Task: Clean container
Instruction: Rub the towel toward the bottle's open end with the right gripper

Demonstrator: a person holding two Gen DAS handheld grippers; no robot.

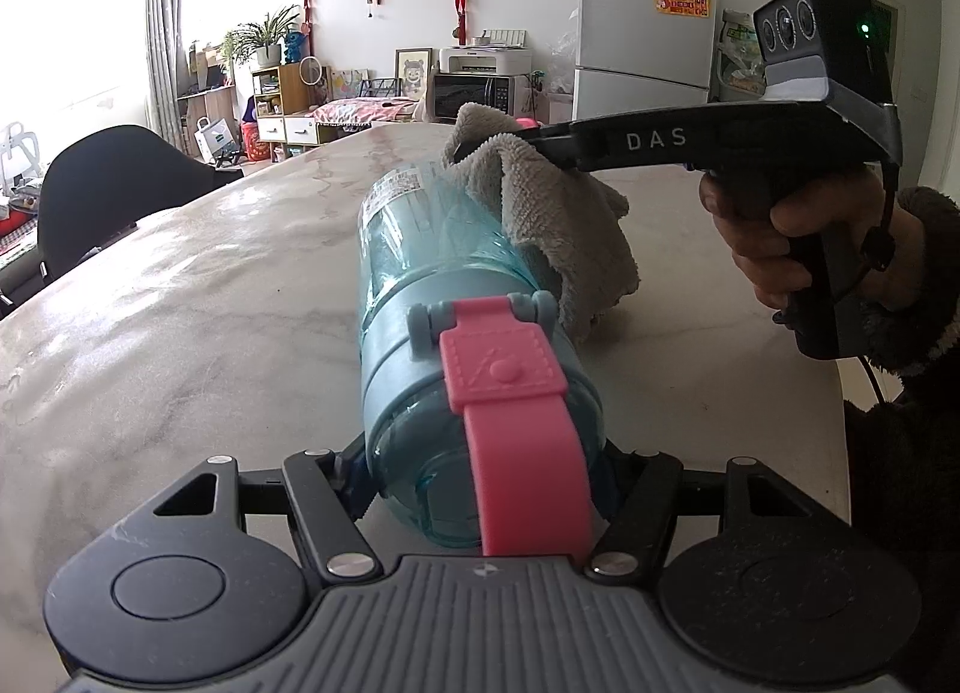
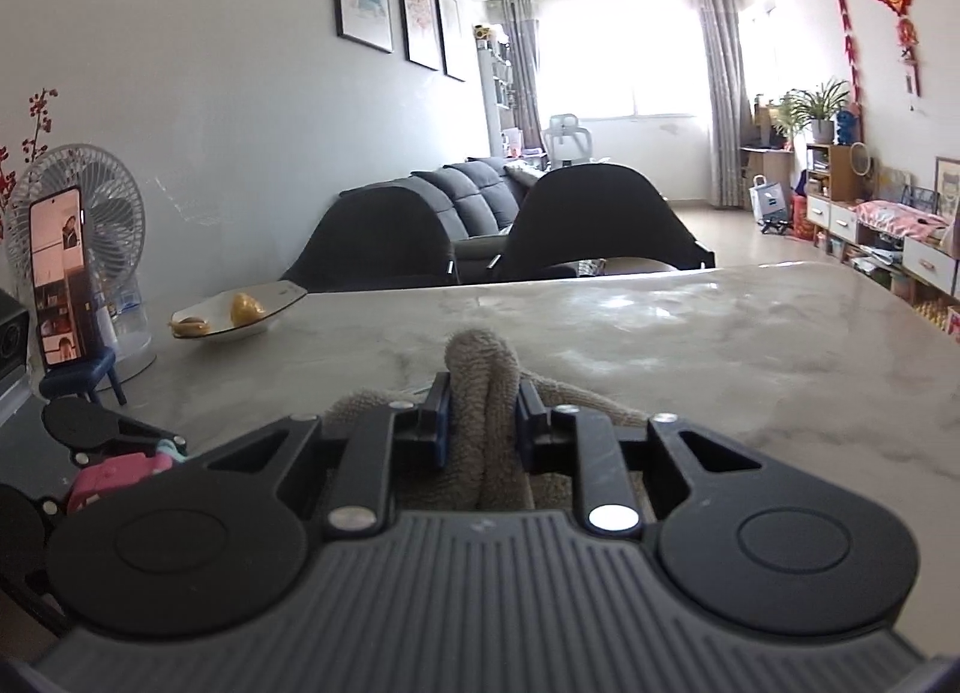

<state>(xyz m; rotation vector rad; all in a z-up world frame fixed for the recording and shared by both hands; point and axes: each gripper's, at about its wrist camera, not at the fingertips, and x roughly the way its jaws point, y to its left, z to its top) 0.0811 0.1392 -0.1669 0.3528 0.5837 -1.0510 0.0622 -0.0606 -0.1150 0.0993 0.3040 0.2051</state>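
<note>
A clear blue water bottle (image 1: 420,249) with a grey lid band and a pink strap (image 1: 516,417) lies lengthwise over the marble table, its lid end toward me. My left gripper (image 1: 480,489) is shut on the bottle's lid end. My right gripper (image 1: 480,150) comes in from the right, shut on a grey-beige cloth (image 1: 552,219) that drapes against the bottle's far right side. In the right wrist view the cloth (image 2: 483,393) is bunched between the two pads of the right gripper (image 2: 483,420), and the pink strap (image 2: 111,480) shows at lower left.
The marble table (image 1: 180,303) stretches far and left. A person's hand (image 1: 774,237) in a dark fuzzy sleeve holds the right gripper. A dish with fruit (image 2: 234,312), a fan (image 2: 90,225) and a phone on a stand (image 2: 60,285) sit at the table's left end. Black chairs (image 2: 594,225) stand behind.
</note>
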